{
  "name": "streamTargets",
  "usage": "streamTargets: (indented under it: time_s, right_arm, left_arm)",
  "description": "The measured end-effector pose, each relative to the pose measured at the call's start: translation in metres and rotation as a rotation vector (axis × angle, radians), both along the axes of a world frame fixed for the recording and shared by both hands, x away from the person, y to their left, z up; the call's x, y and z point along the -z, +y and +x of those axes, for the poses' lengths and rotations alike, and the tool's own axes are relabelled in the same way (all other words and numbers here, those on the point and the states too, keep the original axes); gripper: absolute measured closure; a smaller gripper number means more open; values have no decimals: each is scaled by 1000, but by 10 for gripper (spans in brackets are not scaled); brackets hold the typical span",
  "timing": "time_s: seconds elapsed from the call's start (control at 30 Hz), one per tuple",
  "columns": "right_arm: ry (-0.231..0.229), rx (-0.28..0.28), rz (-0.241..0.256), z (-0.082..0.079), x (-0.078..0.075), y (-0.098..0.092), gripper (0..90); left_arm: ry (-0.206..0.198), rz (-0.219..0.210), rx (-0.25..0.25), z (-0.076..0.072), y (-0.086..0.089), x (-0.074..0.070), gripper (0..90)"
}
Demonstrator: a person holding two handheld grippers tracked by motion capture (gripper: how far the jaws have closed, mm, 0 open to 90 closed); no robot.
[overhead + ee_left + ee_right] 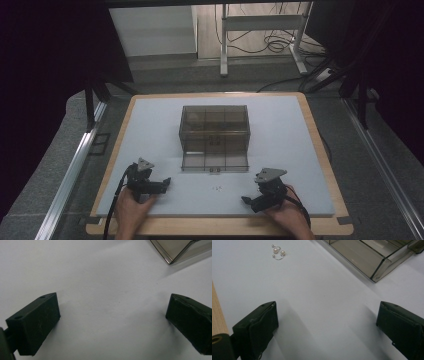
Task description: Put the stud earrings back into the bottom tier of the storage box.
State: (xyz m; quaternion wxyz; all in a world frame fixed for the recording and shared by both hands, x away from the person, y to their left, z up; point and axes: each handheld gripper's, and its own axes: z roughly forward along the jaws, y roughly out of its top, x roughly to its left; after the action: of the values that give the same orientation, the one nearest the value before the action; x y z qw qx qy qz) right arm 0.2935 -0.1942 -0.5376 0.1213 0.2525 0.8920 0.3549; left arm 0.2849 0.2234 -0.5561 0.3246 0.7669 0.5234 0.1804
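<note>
Looks like a lab or recording studio set up for data capture, not a home. Dark curtains (45, 65) at the left and right edges of the frame, closing off the work area. A wood-edged desk (320, 145) in the middle, covered by a plain white mat (280, 130). Metal rails (70, 170) along both sides on grey carpet (40, 185). At the top of the frame, legs of a white frame table (260, 30) with loose cables (272, 45) trailing over the bare floor beneath.
</note>
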Motion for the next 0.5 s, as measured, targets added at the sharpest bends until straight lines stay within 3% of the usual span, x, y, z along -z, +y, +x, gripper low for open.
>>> streamTargets:
  time_s: [0.5]
  right_arm:
    - [5, 1, -10, 0, -1, 1, 34]
  left_arm:
    - [2, 7, 5, 0, 1, 0, 0]
